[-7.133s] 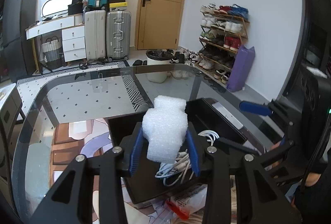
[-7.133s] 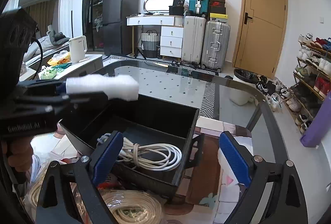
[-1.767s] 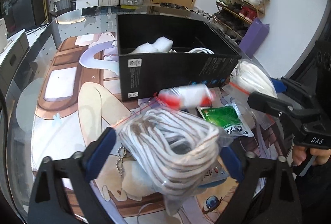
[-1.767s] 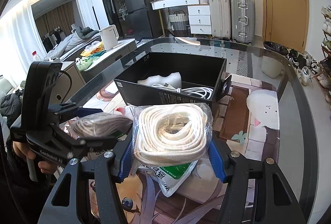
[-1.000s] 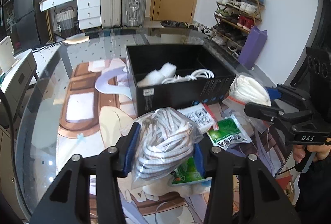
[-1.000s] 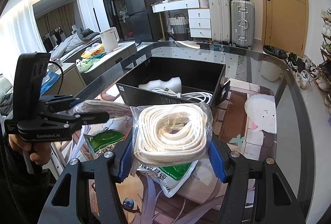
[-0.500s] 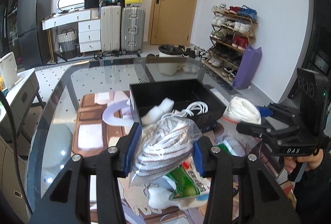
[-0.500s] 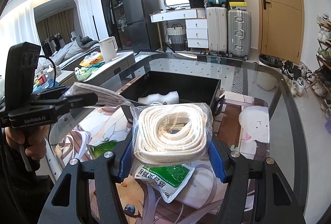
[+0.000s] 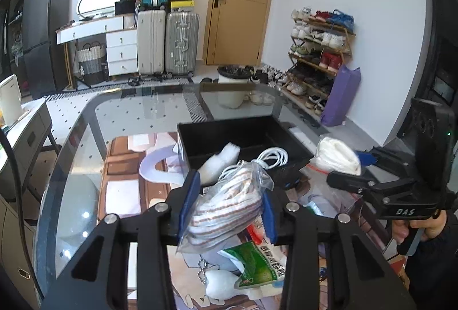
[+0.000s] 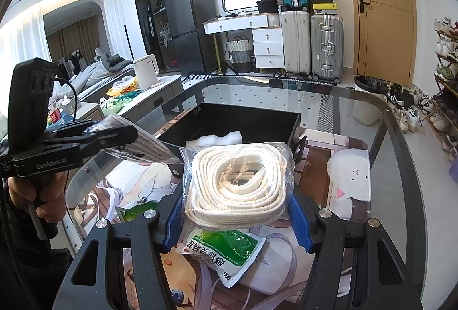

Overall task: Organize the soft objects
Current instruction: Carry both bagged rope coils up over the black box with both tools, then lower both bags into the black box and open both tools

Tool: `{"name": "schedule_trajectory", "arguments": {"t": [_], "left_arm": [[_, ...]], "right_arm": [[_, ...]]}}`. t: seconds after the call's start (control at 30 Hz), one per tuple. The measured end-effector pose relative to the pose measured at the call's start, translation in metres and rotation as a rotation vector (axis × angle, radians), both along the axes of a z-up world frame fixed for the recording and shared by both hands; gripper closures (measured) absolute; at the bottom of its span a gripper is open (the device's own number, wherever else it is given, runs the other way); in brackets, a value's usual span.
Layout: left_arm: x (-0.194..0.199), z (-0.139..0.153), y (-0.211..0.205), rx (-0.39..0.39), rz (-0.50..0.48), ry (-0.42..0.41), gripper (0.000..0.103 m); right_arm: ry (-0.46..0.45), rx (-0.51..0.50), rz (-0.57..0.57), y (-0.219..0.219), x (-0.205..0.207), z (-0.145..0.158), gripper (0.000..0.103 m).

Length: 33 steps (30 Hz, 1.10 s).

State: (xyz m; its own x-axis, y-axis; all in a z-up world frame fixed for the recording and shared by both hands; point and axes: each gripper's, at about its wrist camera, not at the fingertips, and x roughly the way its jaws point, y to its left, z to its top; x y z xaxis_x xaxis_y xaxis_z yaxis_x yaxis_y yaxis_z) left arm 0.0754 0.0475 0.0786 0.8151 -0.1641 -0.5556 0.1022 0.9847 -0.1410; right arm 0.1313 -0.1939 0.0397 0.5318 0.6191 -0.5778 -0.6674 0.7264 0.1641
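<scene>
My left gripper (image 9: pixel 227 205) is shut on a clear bag of brown-and-white striped rope (image 9: pixel 226 207), held above the table near the front of the black box (image 9: pixel 229 135). The box holds a white foam piece (image 9: pixel 219 164) and a coil of white cable (image 9: pixel 272 156). My right gripper (image 10: pixel 237 209) is shut on a clear bag of thick white rope (image 10: pixel 239 181), held just in front of the box (image 10: pixel 246 121). In the right wrist view the left gripper (image 10: pixel 120 136) sits at the left with its bag (image 10: pixel 137 143). In the left wrist view the right gripper's bag (image 9: pixel 337 155) is at the right.
A green-and-white packet (image 10: pixel 223 249) lies on the printed mat (image 10: pixel 347 166) below the right gripper; it also shows in the left wrist view (image 9: pixel 254 261), beside a small white plush with a bead chain (image 9: pixel 217 281). The glass table's edge (image 10: pixel 400 138) curves at the right.
Both grippers have lifted their rope bags higher above the table. The left gripper has drawn back and up a little, with the box now lower in its view.
</scene>
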Motion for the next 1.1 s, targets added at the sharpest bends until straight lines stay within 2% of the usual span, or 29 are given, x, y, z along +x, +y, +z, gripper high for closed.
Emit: {"name": "schedule_trajectory", "arguments": {"t": [0.17,0.43,0.7,1.1], "left_arm": [[-0.004,0.020,0.001,-0.015,0.003,-0.066,0.065],[0.018,0.033,0.002,-0.040,-0.003,-0.109,0.065],[0.062,0.021,-0.003,-0.054,-0.007,-0.089,0.065],[0.096,0.001,-0.002,-0.039,-0.033,-0.080,0.065]], "right_arm": [[-0.009,0.005,-0.012,-0.001,0.003,0.004,0.040],[-0.014,-0.014,-0.025,0.011,0.020,0.008,0.040],[0.010,-0.059,-0.016,0.031,0.051,-0.002,0.040],[0.007,-0.123,0.020,0.058,0.083,-0.014,0.040]]}}
